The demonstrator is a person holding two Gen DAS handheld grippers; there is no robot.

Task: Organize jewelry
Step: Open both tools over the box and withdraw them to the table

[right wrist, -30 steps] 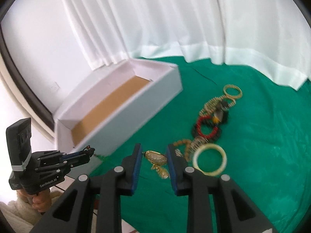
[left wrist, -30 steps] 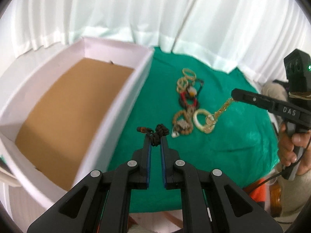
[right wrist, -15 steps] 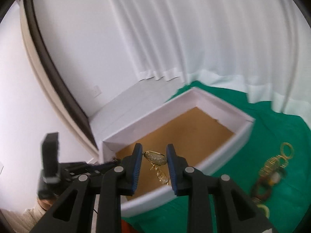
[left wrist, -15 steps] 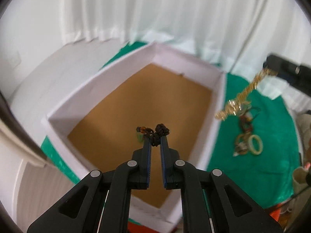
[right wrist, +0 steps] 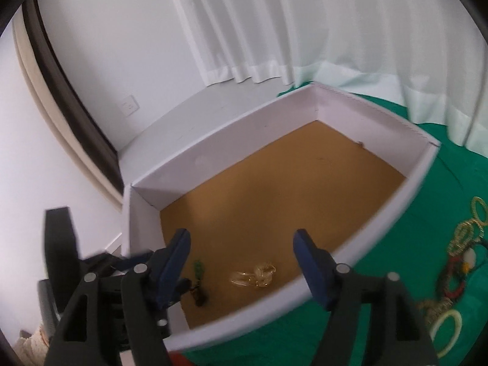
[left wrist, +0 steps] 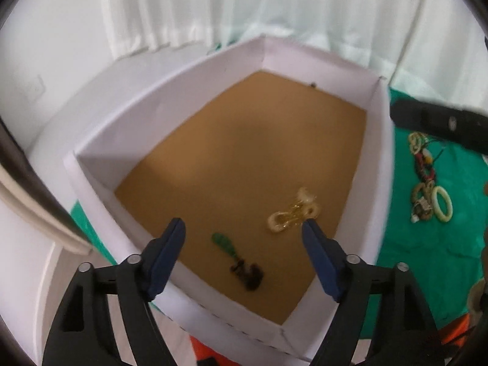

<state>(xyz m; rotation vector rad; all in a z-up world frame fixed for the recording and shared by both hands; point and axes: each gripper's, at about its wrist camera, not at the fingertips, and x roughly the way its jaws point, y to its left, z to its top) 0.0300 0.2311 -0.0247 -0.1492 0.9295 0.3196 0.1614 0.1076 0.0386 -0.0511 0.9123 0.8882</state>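
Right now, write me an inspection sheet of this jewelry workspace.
Surface: green cloth spread under everything.
Job's things: white box with a brown floor; on that floor lie a gold chain piece and a dark cord with green pendant.
Clutter: loose jewelry pile on the cloth outside the box, including a pale bangle.
Grippers: left hand-held gripper and right hand-held gripper both above the box, jaws opening, nothing between them.
Cables: nothing seen.
Surroundings: white curtain, wall socket.
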